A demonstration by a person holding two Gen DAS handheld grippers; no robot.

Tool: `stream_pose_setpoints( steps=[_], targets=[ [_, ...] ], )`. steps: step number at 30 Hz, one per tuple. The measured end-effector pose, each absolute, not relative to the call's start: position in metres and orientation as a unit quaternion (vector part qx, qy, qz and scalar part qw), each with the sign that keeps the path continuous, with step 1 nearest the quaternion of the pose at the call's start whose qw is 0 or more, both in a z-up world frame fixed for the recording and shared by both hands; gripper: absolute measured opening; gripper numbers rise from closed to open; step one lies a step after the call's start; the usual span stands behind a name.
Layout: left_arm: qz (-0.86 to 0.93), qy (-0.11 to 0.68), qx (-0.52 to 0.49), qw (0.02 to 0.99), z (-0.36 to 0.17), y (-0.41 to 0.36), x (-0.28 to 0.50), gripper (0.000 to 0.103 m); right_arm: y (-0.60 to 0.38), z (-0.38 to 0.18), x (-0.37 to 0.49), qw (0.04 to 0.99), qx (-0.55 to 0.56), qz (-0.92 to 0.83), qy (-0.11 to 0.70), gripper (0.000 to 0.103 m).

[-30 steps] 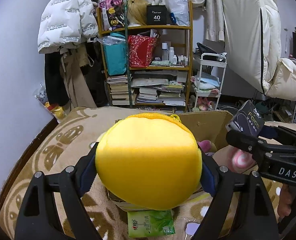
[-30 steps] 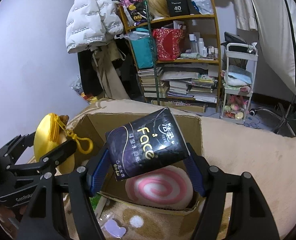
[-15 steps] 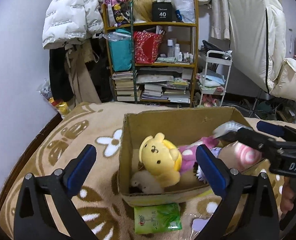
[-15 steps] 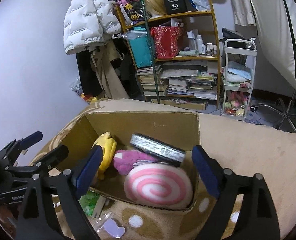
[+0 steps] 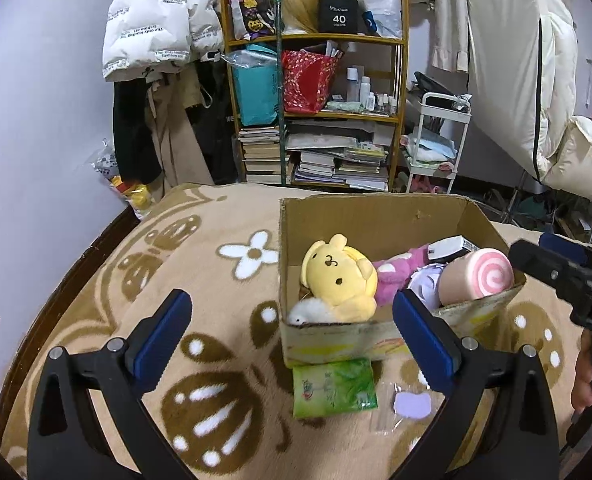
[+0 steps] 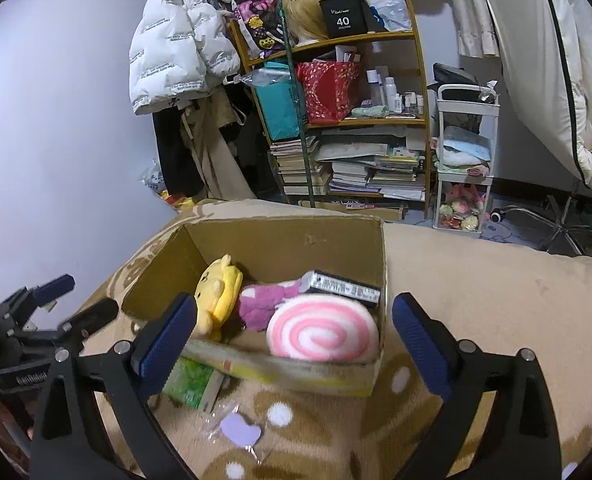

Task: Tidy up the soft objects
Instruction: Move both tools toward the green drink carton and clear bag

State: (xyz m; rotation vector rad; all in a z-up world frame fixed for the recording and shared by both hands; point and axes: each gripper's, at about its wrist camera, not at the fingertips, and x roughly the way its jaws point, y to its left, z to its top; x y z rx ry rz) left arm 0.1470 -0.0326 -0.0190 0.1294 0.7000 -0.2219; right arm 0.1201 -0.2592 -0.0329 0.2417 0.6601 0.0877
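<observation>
A cardboard box (image 5: 336,216) (image 6: 279,240) stands on a beige patterned blanket. Inside lie a yellow plush (image 5: 338,276) (image 6: 219,292), a pink-purple plush (image 5: 396,272) (image 6: 261,300), a pink swirl roll pillow (image 5: 478,276) (image 6: 322,332) and a black tissue pack (image 5: 450,246) (image 6: 344,286). My left gripper (image 5: 291,332) is open and empty, in front of the box's left side. My right gripper (image 6: 293,340) is open and empty, in front of the box's near wall; it also shows at the right edge of the left wrist view (image 5: 564,276).
A green packet (image 5: 332,388) (image 6: 187,380) and a small purple heart in clear wrap (image 5: 412,402) (image 6: 239,432) lie on the blanket (image 5: 135,320) in front of the box. A cluttered shelf (image 5: 316,120), hanging coats and a white cart (image 5: 436,148) stand behind.
Both grippers opened and pulled back. The yellow plush left my left gripper and the black tissue pack left my right gripper; both now lie in the box.
</observation>
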Motion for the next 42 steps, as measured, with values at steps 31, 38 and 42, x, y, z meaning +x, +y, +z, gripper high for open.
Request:
stream_pose_setpoints(
  steps=[31, 38, 42],
  targets=[
    [-0.126, 0.451, 0.059, 0.882, -0.053, -0.021, 0.157, 0.1, -0.218, -0.077, 0.087, 0.902, 0.093, 0.061, 0.418, 0.102],
    [-0.14, 0.482, 0.063, 0.862, -0.073, -0.034, 0.17, 0.1, -0.212, -0.096, 0.1, 0.889, 0.099, 0.068, 0.442, 0.102],
    [-0.143, 0.498, 0.069, 0.852, -0.085, -0.043, 0.174, 0.1, -0.21, -0.105, 0.106, 0.882, 0.098, 0.073, 0.454, 0.102]
  ],
)
